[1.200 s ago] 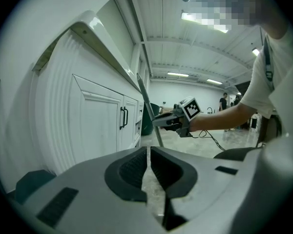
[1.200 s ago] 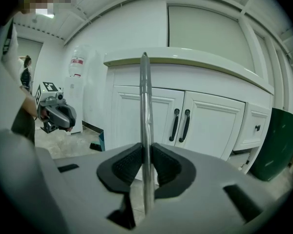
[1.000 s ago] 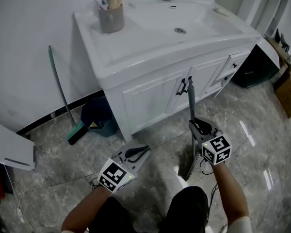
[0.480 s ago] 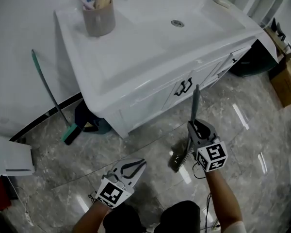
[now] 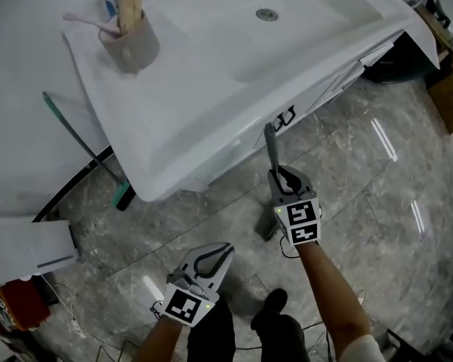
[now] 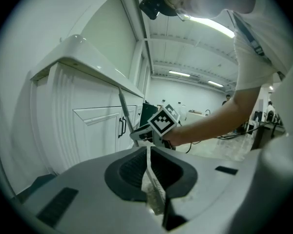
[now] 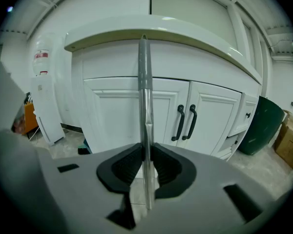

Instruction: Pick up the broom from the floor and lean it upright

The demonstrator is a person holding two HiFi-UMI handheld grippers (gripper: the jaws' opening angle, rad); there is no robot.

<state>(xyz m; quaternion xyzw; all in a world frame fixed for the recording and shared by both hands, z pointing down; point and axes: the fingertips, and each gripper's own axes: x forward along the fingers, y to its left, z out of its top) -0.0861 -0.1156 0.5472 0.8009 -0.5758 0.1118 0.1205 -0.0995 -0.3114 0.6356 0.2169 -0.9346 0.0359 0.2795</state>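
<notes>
The right gripper (image 7: 145, 152) has its 2 jaws clenched on the broom (image 7: 144, 82), whose grey handle runs up toward 12 o'clock, tip close to the white vanity (image 7: 112, 111) edge. In the head view its dark bristle head (image 5: 266, 227) probably hangs at 6 o'clock over the marble floor (image 5: 377, 202). The left gripper (image 6: 148, 155), at 7 o'clock of the right one, is closed and empty

Head cam: high, looks steeply down on sink (image 5: 234, 59), floor (image 5: 362, 187), left gripper (image 5: 226, 247) & right gripper (image 5: 275, 173), all at mid-range. Left gripper cam: low, faces across & a bit up, cabinet (image 6: 88, 130) side-on at left. Right gripper cam: faces the doors (image 7: 117, 116) square-on, close. Shared: cabinet in all 3; right gripper in head + left gripper views.
</notes>
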